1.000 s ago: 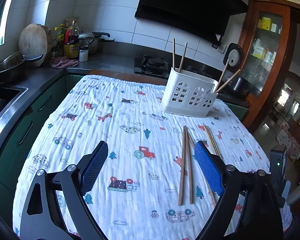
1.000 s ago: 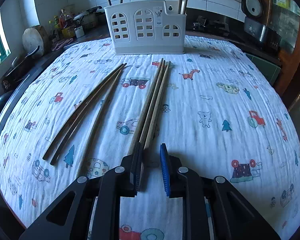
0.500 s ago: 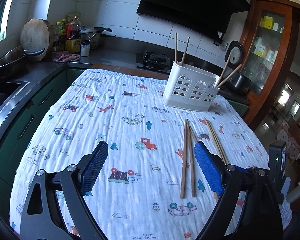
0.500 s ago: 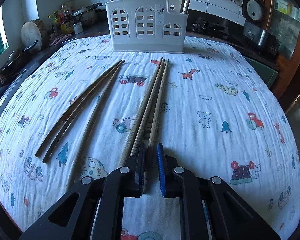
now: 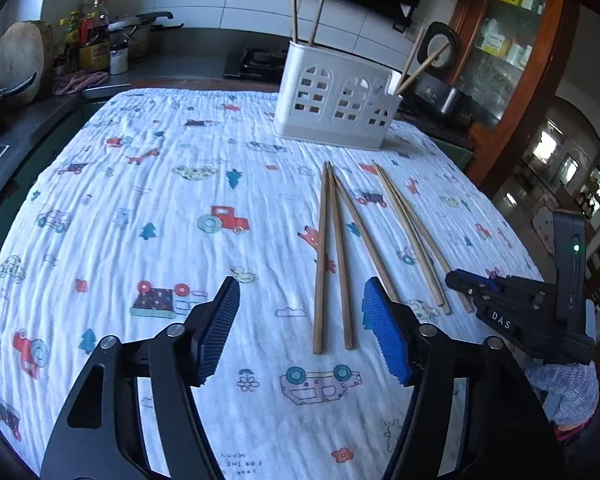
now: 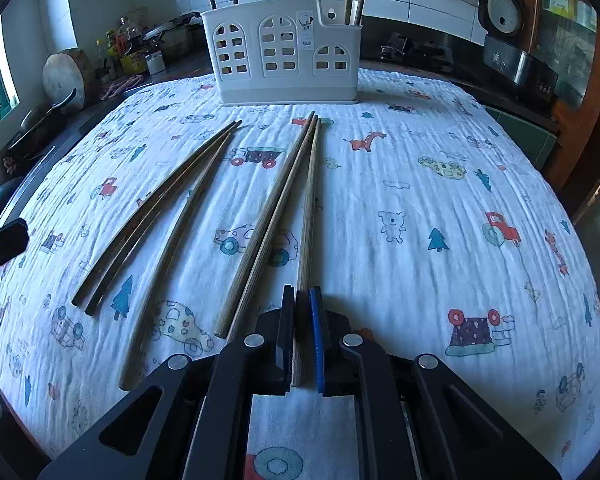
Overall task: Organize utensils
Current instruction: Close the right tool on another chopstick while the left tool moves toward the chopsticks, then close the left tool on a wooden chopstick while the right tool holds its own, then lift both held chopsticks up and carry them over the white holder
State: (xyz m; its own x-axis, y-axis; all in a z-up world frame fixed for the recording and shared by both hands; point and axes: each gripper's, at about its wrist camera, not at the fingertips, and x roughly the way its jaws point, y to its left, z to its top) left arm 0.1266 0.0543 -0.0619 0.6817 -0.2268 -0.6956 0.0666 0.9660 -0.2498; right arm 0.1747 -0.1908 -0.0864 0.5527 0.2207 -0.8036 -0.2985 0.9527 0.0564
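Tools first, one in each hand: the right tool (image 6: 302, 336) sits low over the near edge of the worktop with its black and blue pads drawn almost together around the near end of one chopstick (image 6: 308, 216), which lies flat on the cloth and points away toward the holder; the left tool (image 5: 300, 332) hovers above the cloth with its two pads spread wide apart and nothing between them; seen from the left wrist, the right tool (image 5: 460, 284) shows at the right edge, its tips at the ends of the right-hand sticks.

Largest thing in view is the worktop, covered by a white tablecloth (image 6: 440, 200) printed with small cars, trees, tractors and animals; at its far side stands a white utensil holder (image 6: 286, 64) with arched window cut-outs, upright, with two chopsticks rising from its left end and two from its right end; on the cloth between the holder and the tools lie loose chopsticks in two groups; two more sticks (image 6: 268, 220) lie just beside the gripped one on its left, their far tips nearly touching it; well apart to the left lie three darker chopsticks (image 6: 156, 216), fanned slightly.
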